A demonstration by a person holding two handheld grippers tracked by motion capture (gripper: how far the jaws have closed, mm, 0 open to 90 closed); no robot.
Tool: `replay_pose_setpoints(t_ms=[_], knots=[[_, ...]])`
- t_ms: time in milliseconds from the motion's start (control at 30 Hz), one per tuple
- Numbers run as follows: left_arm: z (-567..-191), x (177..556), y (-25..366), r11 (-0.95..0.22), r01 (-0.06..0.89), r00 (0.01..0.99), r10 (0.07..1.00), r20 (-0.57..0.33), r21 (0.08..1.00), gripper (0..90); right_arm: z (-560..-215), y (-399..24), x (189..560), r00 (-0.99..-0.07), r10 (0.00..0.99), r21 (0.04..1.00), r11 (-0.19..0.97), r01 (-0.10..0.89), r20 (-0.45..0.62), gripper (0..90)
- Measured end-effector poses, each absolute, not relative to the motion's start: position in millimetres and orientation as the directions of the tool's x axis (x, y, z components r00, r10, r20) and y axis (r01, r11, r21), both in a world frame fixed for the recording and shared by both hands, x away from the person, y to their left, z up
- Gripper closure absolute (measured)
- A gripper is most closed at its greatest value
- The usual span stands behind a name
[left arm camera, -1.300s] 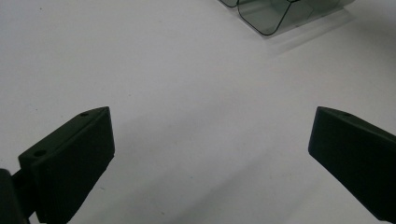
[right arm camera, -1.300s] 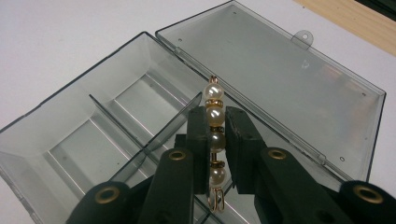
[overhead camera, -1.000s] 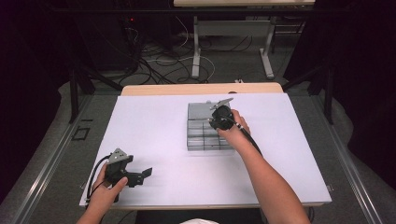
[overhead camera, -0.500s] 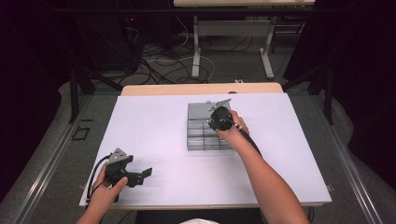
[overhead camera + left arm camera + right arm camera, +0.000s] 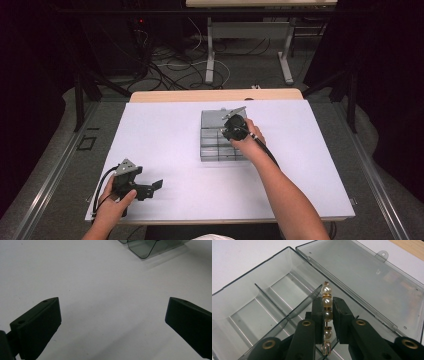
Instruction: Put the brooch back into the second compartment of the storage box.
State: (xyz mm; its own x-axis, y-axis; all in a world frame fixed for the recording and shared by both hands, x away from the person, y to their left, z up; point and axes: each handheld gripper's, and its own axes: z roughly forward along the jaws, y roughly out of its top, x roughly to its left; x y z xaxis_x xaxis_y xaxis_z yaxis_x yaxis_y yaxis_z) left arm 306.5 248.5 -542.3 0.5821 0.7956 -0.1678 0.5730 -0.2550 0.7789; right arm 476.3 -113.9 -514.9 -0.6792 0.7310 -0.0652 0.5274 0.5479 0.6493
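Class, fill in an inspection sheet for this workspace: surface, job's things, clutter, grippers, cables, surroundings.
Surface: white table top, with a wooden strip along its far edge.
Job's things: clear grey compartment box, its lid open flat; a string of pearl beads with gold spacers, held above the dividers.
Clutter: nothing seen.
Grippers: right gripper shut on the pearl beads over the box; left gripper open, nothing between its jaws, near the table's front left.
Cables: one trails from each gripper; a tangle lies on the floor beyond the table.
Surroundings: dark room, metal table legs, grey floor.
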Motion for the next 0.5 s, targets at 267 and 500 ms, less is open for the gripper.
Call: replay_pose_setpoints(t_ms=[267, 500], knots=[[-542.5, 306.9, 248.0, -0.258, 0.571, 0.584, 0.795, -0.165, 0.78, 0.2, -517.8, -111.9, 475.8, -0.672, 0.738, 0.695, 0.514, 0.503, -0.059, 72.5], [-542.5, 306.9, 248.2, -0.258, 0.571, 0.583, 0.796, -0.164, 0.779, 0.2, -516.0, -111.0, 473.4, -0.674, 0.736, 0.683, 0.522, 0.51, -0.06, 66.1]])
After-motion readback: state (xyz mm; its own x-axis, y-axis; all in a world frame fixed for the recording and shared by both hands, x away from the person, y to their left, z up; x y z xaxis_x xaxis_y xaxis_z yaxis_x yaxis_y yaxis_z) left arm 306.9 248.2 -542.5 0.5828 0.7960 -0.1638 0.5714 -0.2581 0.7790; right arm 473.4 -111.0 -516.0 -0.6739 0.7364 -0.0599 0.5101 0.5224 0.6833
